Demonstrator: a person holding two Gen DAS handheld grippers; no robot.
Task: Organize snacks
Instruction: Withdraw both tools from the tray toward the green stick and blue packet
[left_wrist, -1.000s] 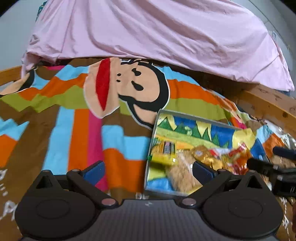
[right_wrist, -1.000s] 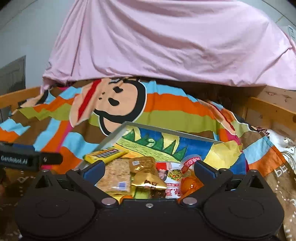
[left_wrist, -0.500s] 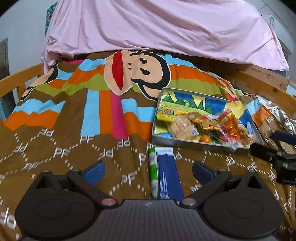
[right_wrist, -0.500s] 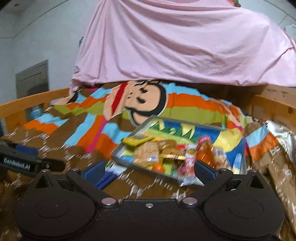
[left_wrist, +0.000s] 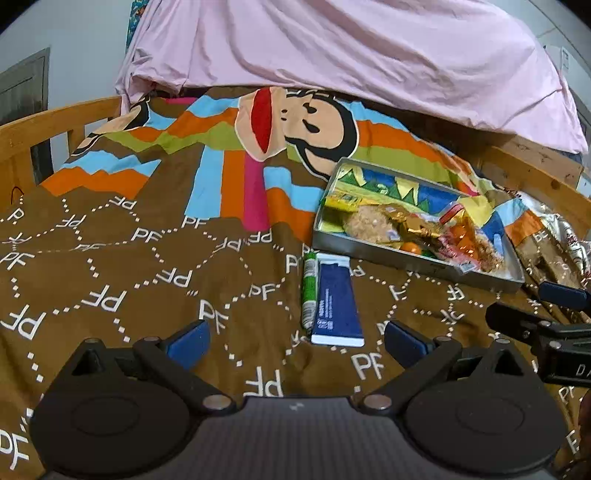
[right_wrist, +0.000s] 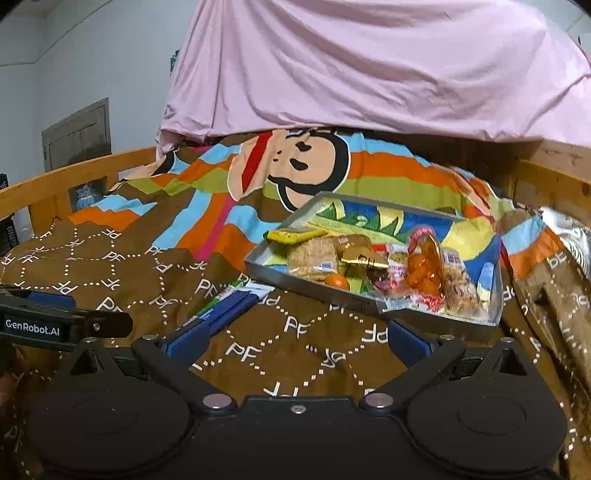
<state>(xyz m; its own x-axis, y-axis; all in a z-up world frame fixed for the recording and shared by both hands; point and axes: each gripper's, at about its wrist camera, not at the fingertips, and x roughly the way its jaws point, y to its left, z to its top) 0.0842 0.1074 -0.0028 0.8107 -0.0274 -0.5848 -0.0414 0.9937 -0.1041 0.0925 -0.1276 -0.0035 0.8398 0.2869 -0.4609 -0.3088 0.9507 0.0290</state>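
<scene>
Snacks (right_wrist: 384, 266) lay heaped in a metal tray (right_wrist: 306, 286) on the bedspread (left_wrist: 147, 258). 2 packets (left_wrist: 332, 299) waited outside it, so both the left gripper (left_wrist: 295, 338) and right gripper (right_wrist: 295, 341) hung spread and empty.

Snack wrappers (right_wrist: 388, 266) text: too blurry.

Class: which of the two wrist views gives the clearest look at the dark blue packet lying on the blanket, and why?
The left wrist view. The dark blue packet lies flat and unobstructed, its whole face and white label showing, beside the green tube. In the right wrist view the packet appears edge-on and foreshortened, its near end hidden behind one finger of the right gripper.
</scene>
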